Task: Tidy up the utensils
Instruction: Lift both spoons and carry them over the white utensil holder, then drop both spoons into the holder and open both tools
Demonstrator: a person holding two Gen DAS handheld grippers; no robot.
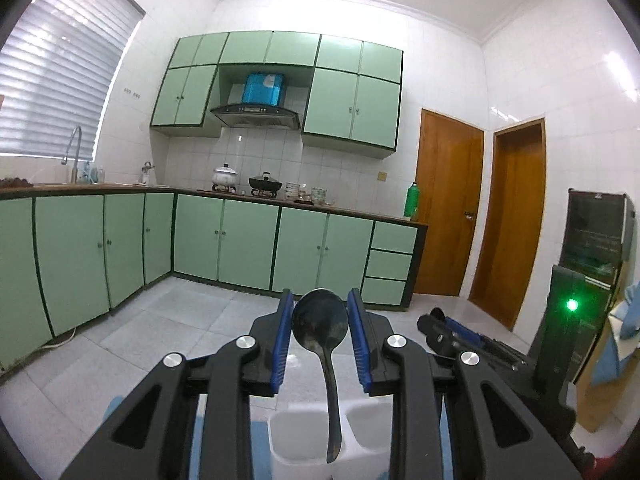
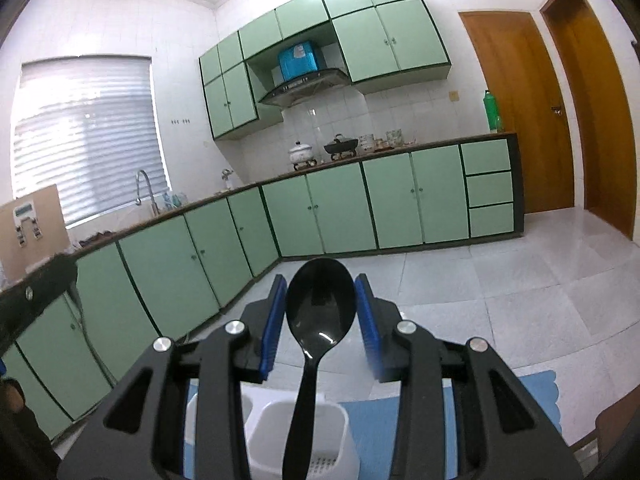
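My left tongs (image 1: 319, 312) sit parted around metal spoon (image 1: 322, 328) standing in white caddy (image 1: 296, 436); right tongs (image 2: 321, 304) parted around black spoon (image 2: 320, 304) above it, grip unclear.

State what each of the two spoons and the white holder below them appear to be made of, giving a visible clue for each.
Left spoon: likely polished metal, with a dark mirror-like bowl. Right spoon: probably glossy black plastic, uniformly black with soft highlights. Utensil holder: apparently matte white plastic, moulded with a perforated floor.
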